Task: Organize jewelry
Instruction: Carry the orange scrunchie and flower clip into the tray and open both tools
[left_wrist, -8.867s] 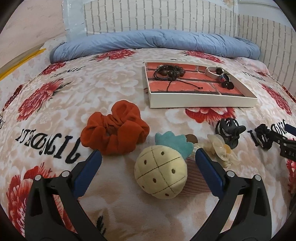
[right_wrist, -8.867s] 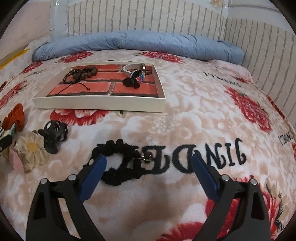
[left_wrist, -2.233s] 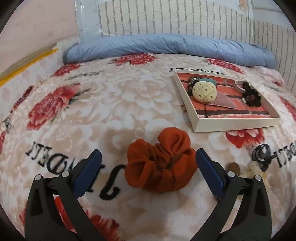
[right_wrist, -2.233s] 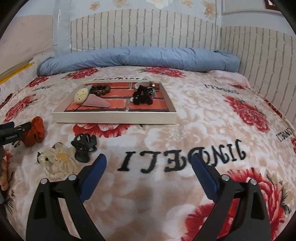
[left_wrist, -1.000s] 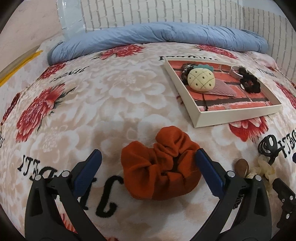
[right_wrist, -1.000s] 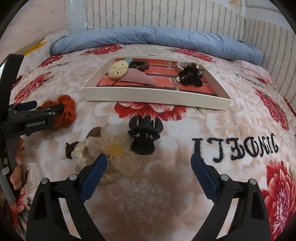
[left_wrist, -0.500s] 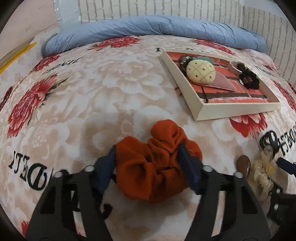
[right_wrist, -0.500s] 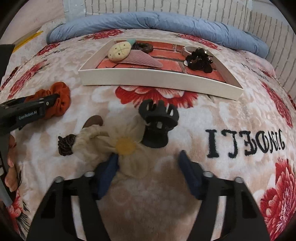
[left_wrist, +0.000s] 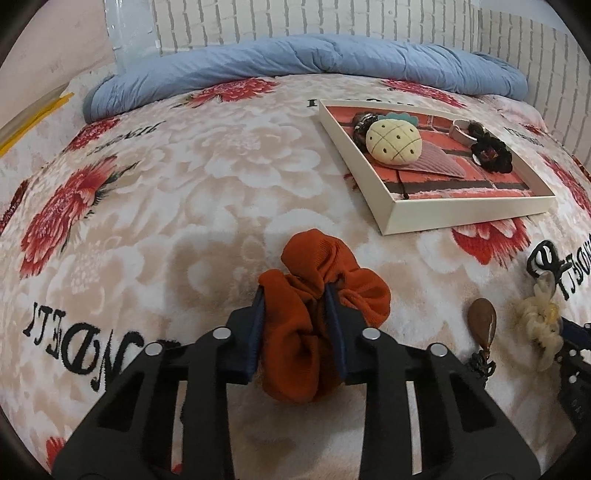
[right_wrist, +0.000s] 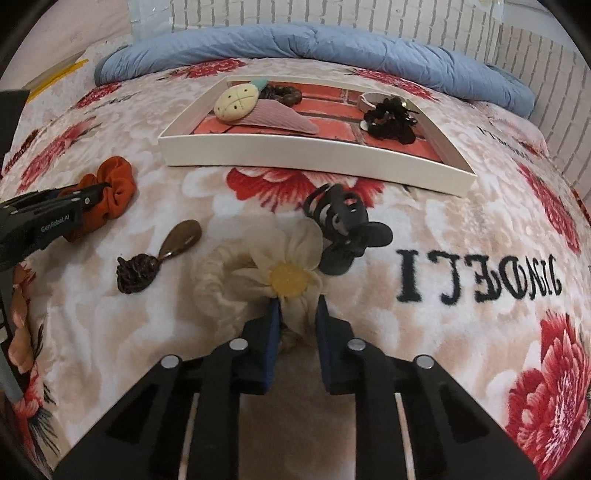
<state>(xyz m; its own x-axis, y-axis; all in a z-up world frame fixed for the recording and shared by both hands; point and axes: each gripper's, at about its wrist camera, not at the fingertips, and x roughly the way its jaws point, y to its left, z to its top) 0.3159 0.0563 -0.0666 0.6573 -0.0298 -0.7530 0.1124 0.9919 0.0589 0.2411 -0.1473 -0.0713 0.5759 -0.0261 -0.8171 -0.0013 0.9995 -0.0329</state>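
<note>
The orange scrunchie (left_wrist: 321, 295) is being pinched between the blue pads of the left hand-held gripper (left_wrist: 295, 291), whose jaws are drawn in tight against the bunched fabric; the scrunchie is being kept low over the flowered blanket (left_wrist: 184, 184) on the bed, whether touching it cannot be told. In the right wrist view the same scrunchie (right_wrist: 114, 188) is being seen at the left, just in front of the tray's near-left corner.

The cream flower scrunchie (right_wrist: 280, 266) is being gripped at its near petal by the right hand-held gripper (right_wrist: 297, 306), its jaws closed onto the cloth. The flower is lying on the blanket, touching the black claw clip (right_wrist: 340, 229) on its right. A brown teardrop hair clip (right_wrist: 162, 254) is lying just to the left of the flower, apart from it.

The white tray (left_wrist: 461, 216) with a brick-patterned floor is resting further back on the blanket. Inside it, a plush pineapple clip (left_wrist: 393, 142) is lying at the left over a dark bead bracelet (left_wrist: 360, 123), and a black scrunchie (left_wrist: 491, 151) is lying at the right beside a pale bangle (left_wrist: 460, 131). A blue quilt (left_wrist: 314, 59) is being seen rolled along the head of the bed.
</note>
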